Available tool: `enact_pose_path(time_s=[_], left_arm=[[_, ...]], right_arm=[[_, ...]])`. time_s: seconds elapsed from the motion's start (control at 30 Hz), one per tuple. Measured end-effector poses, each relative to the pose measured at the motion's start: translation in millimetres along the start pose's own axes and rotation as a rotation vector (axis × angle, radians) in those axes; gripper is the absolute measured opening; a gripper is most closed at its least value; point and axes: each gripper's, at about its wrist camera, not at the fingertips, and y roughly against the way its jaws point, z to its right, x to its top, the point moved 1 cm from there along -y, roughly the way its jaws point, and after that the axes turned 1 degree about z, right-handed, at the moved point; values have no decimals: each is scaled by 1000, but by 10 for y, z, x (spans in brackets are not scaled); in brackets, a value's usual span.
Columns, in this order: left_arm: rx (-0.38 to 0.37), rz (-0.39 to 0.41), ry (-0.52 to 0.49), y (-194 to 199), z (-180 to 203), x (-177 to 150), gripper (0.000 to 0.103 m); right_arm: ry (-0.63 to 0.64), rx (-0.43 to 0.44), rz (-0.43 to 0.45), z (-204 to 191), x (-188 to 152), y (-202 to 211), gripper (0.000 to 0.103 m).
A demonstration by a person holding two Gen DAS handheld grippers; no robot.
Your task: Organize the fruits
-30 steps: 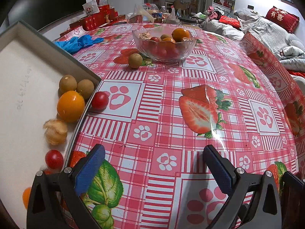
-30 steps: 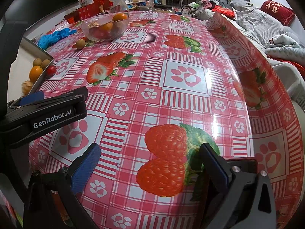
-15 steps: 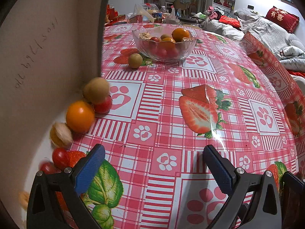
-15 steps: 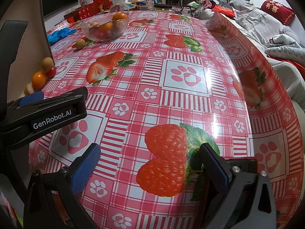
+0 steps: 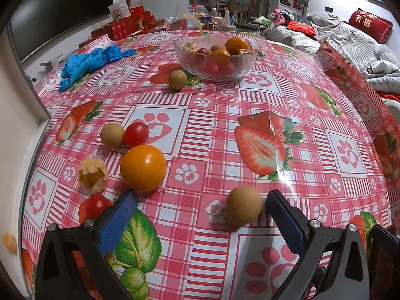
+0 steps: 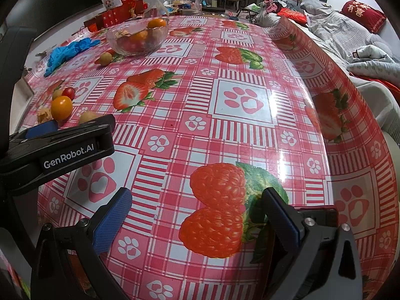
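Task looked barely begun. The glass bowl [image 5: 215, 58] already held several fruits (an orange, small red ones, a husked one), but plenty sat loose on the surface [image 5: 250, 105] on the near side of the bowl. One small tan fruit [image 5: 177, 79] lay just beside the bowl's near-left wall. Well nearer than the bowl, to its left, sat a cluster: a tan fruit [image 5: 112, 135] touching a cherry tomato [image 5: 136, 134], a big orange [image 5: 143, 168] just nearer than those two, a papery husked fruit [image 5: 93, 173] beside the orange, and a second tomato [image 5: 93, 206] partly behind a finger pad.

Left gripper [image 5: 198, 221] was spread wide, holding nothing. A blurred tan ball [image 5: 243, 206], prob. rolling, lay between its fingers, close to the right-hand one; couldn't tell if it touched. It looked like the likeliest first pick.

Right gripper [image 6: 197, 221] also gaped wide and empty, over bare surface well away from the bowl, no fruit near it. Blue gloves [image 5: 87, 61] lay left of the bowl.
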Motion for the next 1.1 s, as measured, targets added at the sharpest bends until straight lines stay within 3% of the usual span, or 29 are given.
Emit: enact_pose_path(time_s=[1.1], left_arm=[[0, 0, 0, 0, -1, 1, 103]], right_arm=[[-3, -1, 7, -4, -8, 2, 103]])
